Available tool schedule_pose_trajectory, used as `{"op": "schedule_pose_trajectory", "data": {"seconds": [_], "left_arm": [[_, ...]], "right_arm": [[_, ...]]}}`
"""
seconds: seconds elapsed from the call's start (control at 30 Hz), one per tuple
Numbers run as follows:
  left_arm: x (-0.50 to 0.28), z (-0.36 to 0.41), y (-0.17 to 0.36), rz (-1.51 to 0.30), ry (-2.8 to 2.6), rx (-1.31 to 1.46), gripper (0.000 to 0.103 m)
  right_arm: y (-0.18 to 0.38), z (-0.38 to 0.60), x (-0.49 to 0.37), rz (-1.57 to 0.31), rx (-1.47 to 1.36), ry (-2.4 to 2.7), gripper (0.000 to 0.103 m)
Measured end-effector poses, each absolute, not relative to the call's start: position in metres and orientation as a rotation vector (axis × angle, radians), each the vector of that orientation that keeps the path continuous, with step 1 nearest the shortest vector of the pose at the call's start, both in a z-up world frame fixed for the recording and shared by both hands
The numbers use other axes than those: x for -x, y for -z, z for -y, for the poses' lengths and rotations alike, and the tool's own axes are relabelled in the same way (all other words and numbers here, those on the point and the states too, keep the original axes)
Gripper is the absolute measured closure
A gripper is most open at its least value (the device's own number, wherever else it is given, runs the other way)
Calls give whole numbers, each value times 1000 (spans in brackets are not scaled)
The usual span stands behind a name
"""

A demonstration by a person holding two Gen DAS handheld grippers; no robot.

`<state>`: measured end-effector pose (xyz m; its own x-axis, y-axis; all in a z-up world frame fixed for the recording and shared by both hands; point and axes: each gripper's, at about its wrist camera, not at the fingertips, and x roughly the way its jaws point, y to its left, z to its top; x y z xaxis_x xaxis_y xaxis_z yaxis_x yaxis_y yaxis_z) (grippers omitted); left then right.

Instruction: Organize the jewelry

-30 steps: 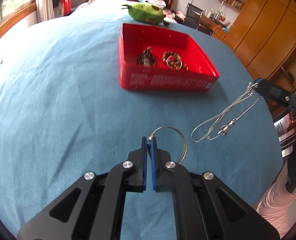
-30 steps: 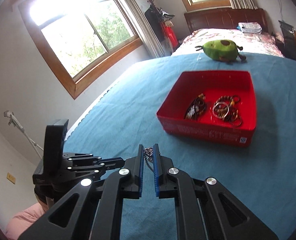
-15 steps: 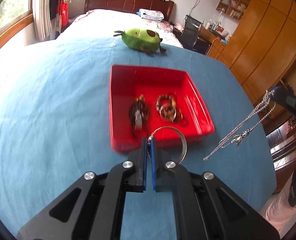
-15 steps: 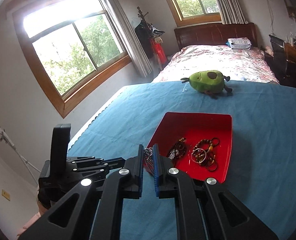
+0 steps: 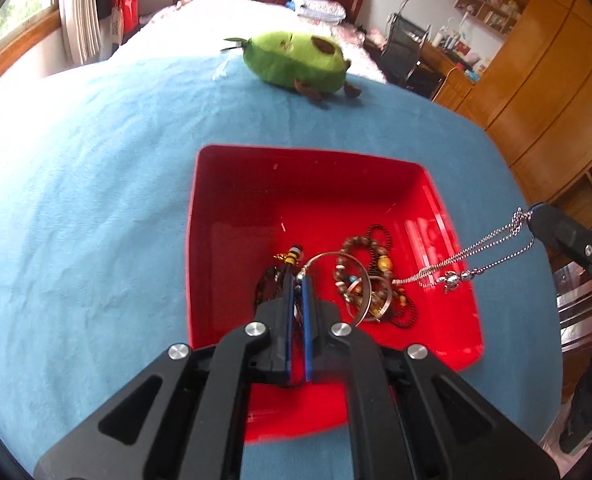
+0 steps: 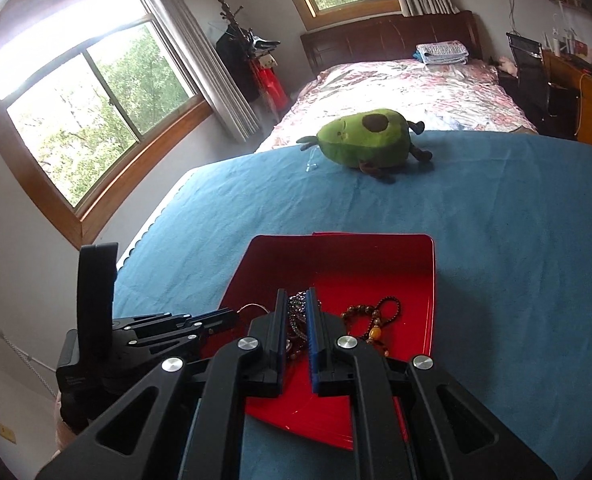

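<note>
A red tray (image 5: 231, 208) lies on the blue cloth and holds a brown bead bracelet (image 5: 380, 256) and a dark beaded piece (image 5: 283, 260). My left gripper (image 5: 298, 280) is shut on a silver ring bangle (image 5: 360, 276) and hangs over the tray's near half. My right gripper (image 6: 296, 300) is shut on a silver chain necklace (image 6: 296, 312); in the left wrist view the chain (image 5: 476, 256) dangles from its tip over the tray's right side. The tray (image 6: 336, 256) and bracelet (image 6: 376, 316) show in the right wrist view, with the left gripper (image 6: 231, 318) at left.
A green avocado plush (image 5: 291, 60) sits on the cloth behind the tray. A bed (image 6: 408, 84) lies beyond the table. Wooden wardrobes (image 5: 548, 80) stand at the right, windows (image 6: 95, 92) at the left.
Both grippers have moved forward and now hang over the red tray, still holding the bangle and the chain. The right gripper's fingers stand slightly further apart around the chain.
</note>
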<state>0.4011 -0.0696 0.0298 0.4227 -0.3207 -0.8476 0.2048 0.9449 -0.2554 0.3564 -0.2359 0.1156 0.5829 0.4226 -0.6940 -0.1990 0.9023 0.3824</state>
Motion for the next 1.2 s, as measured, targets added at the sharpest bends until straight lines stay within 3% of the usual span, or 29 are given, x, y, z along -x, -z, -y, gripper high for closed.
{"op": "schedule_pose_trajectory", "data": {"seconds": [0.3, 0.4, 0.5, 0.57, 0.63, 0.7, 0.8, 1.13, 1.2], "left_arm": [[-433, 79, 3, -1119, 293, 105, 101], [-435, 81, 5, -1117, 291, 94, 99], [-434, 81, 5, -1111, 291, 91, 99], [-433, 79, 4, -1102, 289, 93, 98], [-428, 77, 0, -1095, 294, 102, 92], [-422, 75, -5, -1072, 289, 97, 76], [-406, 72, -15, -1018, 273, 75, 60], [-339, 50, -39, -875, 222, 73, 28], [-325, 48, -41, -850, 210, 69, 23]], "right_arm": [[-69, 227, -385, -954, -264, -348, 94], [-60, 226, -389, -977, -270, -344, 90], [-57, 226, -388, -980, -264, -330, 77], [-57, 226, -386, -976, -259, -318, 77], [-59, 226, -379, -963, -240, -300, 73], [-63, 223, -370, -945, -212, -280, 64], [-69, 222, -353, -912, -184, -264, 56], [-82, 228, -295, -820, -159, -237, 11], [-82, 228, -287, -813, -156, -237, 6]]}}
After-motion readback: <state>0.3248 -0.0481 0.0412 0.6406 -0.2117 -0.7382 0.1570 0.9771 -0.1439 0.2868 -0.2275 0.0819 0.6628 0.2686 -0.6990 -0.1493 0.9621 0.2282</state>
